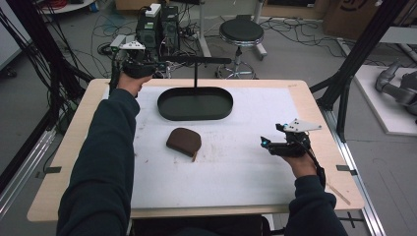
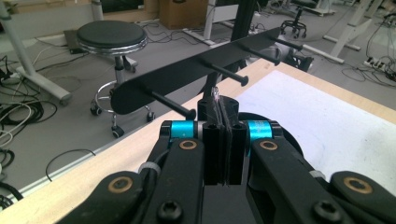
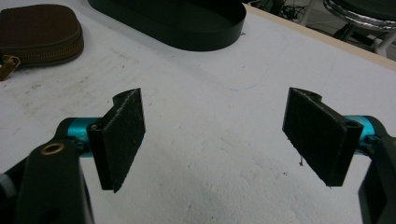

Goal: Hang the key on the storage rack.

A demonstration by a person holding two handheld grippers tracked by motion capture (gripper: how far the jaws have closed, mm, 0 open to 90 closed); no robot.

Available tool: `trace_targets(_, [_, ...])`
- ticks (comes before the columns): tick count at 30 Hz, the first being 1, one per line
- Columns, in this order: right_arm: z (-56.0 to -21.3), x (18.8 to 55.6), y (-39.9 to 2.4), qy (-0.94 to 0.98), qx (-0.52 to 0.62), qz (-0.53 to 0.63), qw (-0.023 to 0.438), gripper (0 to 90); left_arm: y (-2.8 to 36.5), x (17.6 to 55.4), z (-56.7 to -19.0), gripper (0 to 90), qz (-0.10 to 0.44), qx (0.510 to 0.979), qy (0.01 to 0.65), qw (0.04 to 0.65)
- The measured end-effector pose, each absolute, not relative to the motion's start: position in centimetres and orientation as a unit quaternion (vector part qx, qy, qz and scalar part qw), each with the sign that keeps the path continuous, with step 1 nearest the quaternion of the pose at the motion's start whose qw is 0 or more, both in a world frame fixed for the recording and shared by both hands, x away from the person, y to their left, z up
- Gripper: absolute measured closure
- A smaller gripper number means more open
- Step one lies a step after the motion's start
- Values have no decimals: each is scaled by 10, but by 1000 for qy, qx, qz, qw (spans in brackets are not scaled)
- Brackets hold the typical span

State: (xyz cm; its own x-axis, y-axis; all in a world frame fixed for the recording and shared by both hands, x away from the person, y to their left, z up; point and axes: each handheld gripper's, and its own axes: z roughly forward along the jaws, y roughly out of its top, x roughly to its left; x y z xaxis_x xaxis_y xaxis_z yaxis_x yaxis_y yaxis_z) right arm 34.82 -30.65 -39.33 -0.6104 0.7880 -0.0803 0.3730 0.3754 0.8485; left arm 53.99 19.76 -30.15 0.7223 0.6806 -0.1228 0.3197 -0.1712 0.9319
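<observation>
A black oval tray [image 1: 167, 111] stands at the back of the white mat, and a post rises from it to a black bar with pegs [image 1: 196, 60]. In the left gripper view the bar [image 2: 187, 74] runs across just beyond my jaws. My left gripper [image 1: 158, 64] is held at the bar's left end, above the table's far left corner. Its jaws [image 2: 222, 106] are pressed together, and I cannot tell whether anything thin is between them. A brown zipped pouch [image 1: 183, 140] lies on the mat in front of the tray. My right gripper [image 1: 266, 142] hovers low over the mat's right side, open and empty [image 3: 215, 126]. The pouch [image 3: 37, 30] and the tray [image 3: 205, 39] lie beyond it.
The white mat [image 1: 221, 172] covers most of the wooden table. A round black stool [image 1: 241, 32] and computer towers [image 1: 157, 27] stand on the floor behind the table, among cables. Black frame posts [image 1: 354, 54] rise at the table's right rear.
</observation>
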Motion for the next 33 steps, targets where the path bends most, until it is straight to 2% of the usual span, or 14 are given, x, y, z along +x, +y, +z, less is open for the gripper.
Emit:
trace_targets(12, [-396, 348, -310, 792, 370, 420, 244, 214, 202, 550, -313, 884, 168, 740, 363, 540])
trace_targets(21, [-396, 347, -308, 793, 370, 419, 244, 214, 197, 553, -320, 861, 193, 740, 381, 520])
trace_targets(22, [-396, 348, -308, 794, 367, 419, 244, 214, 197, 551, -325, 826, 202, 749, 397, 490])
trace_targets(26, [-397, 348, -307, 795, 366, 419, 242, 214, 205, 537, -336, 730, 212, 740, 399, 498])
trace_targets(31, [-398, 349, -304, 798, 363, 416, 241, 214, 218, 509, -348, 533, 219, 714, 399, 532])
trace_targets(33, [-398, 350, -302, 799, 362, 417, 238, 214, 224, 497, -350, 498, 219, 707, 395, 545])
